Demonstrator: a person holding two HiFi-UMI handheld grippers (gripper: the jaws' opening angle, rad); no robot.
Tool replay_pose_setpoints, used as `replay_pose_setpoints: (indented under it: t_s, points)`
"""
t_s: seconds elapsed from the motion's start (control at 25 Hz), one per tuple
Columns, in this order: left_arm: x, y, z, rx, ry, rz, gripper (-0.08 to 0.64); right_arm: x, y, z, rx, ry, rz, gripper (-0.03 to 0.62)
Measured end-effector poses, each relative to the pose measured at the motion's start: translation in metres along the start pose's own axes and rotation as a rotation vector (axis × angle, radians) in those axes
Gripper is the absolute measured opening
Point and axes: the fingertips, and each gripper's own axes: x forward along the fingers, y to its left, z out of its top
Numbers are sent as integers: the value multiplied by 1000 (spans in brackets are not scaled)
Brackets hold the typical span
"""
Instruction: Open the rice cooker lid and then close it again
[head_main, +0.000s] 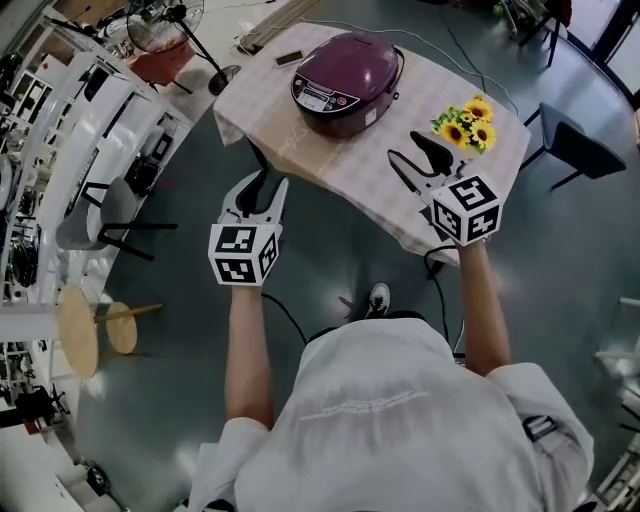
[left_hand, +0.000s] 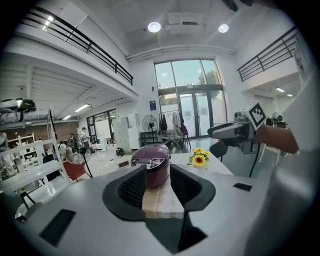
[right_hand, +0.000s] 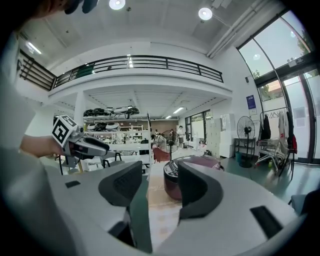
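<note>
Standing apart, the jaws of the left gripper grip nothing. Through their gap the left gripper view shows only the distant rice cooker, untouched. The right gripper is likewise wide open and empty, its jaws framing the cooker's side and a strip of the checked tablecloth. Two bare forearms reach forward from a person in a white shirt, each ending behind its marker cube, with the jaws aimed toward 12 o'clock and tipped slightly down. The left gripper hovers off the table's edge at about 7 o'clock from the cooker. The right one is over the table's near edge at about 5 o'clock. The purple cooker sits on the table with its lid shut, well apart from both. A bunch of sunflowers stands at its 4 o'clock, just beyond the right gripper.
</note>
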Motion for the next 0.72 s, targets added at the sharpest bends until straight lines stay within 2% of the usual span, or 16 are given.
replay_pose_setpoints:
  t_s: [0.4, 0.72]
  points:
    - [35, 7, 17, 52, 11, -27, 161, 22, -21, 6, 9, -12, 17, 235]
    - [74, 28, 17, 48, 3, -83, 161, 43, -32, 2, 2, 10, -22, 235]
